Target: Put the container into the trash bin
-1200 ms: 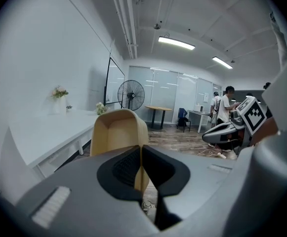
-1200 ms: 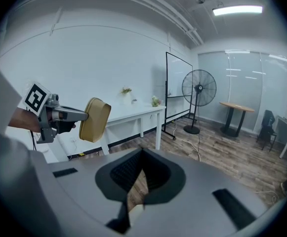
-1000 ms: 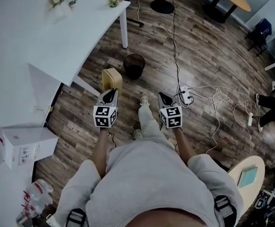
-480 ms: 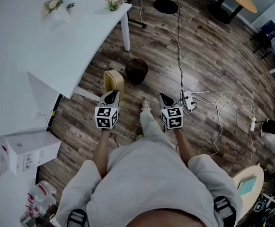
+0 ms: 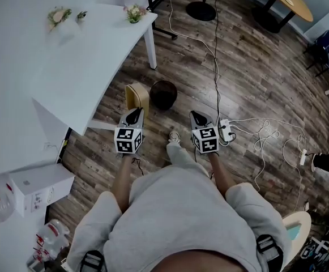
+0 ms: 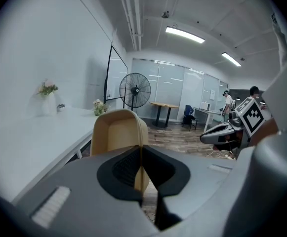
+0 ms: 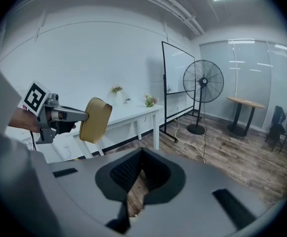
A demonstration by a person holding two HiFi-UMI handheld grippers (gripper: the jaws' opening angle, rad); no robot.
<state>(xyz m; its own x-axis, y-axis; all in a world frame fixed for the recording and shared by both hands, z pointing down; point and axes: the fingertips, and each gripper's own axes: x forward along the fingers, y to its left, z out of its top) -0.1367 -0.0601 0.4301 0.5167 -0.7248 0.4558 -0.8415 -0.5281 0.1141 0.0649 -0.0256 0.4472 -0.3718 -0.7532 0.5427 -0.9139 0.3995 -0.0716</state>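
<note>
A tan, rounded container (image 5: 136,97) hangs above the wood floor, and my left gripper (image 5: 135,113) is shut on its near wall. In the left gripper view the container (image 6: 117,131) stands upright right past the jaws, which pinch its thin edge. The dark round trash bin (image 5: 163,94) sits on the floor just right of the container, beside the white table's leg. My right gripper (image 5: 193,114) hovers to the right of the bin, shut with nothing in it. The right gripper view shows the left gripper (image 7: 59,115) with the container (image 7: 96,120).
A white table (image 5: 90,50) with small flower pots fills the left. Cables and a power strip (image 5: 225,129) lie on the floor at the right. A standing fan (image 7: 203,83) and a whiteboard stand beyond the table. My own legs and a shoe (image 5: 174,137) are between the grippers.
The table, trash bin and floor have slid down the head view, closer to me. Both grippers have moved forward with the container still held; the bin now lies just beyond them.
</note>
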